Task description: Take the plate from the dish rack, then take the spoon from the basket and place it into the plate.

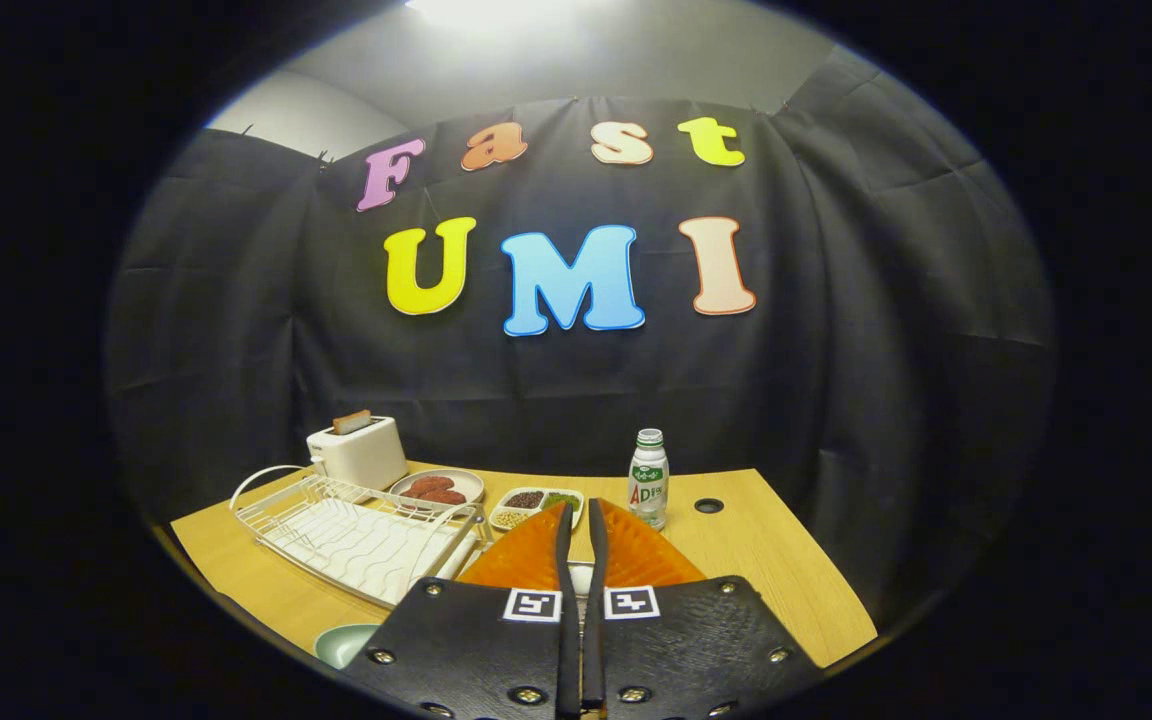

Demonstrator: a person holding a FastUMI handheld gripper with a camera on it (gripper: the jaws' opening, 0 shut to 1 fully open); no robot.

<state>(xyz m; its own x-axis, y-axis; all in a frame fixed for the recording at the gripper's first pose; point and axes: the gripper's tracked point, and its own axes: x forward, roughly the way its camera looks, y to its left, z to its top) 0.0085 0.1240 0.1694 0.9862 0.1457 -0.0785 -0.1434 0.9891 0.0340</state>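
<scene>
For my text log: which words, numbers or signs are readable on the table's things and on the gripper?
Bottle: label print too small to read.
Gripper: two square black-and-white markers, no words; fingers closed on the orange plate.
Toaster, dish rack: no text.

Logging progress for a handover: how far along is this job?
Done: the rack is empty and a green plate lies on the table beside it. In hand: the hand-held gripper is nearly shut over the orange basket, apparently on a white spoon. Left: placing the spoon in the plate.
</scene>
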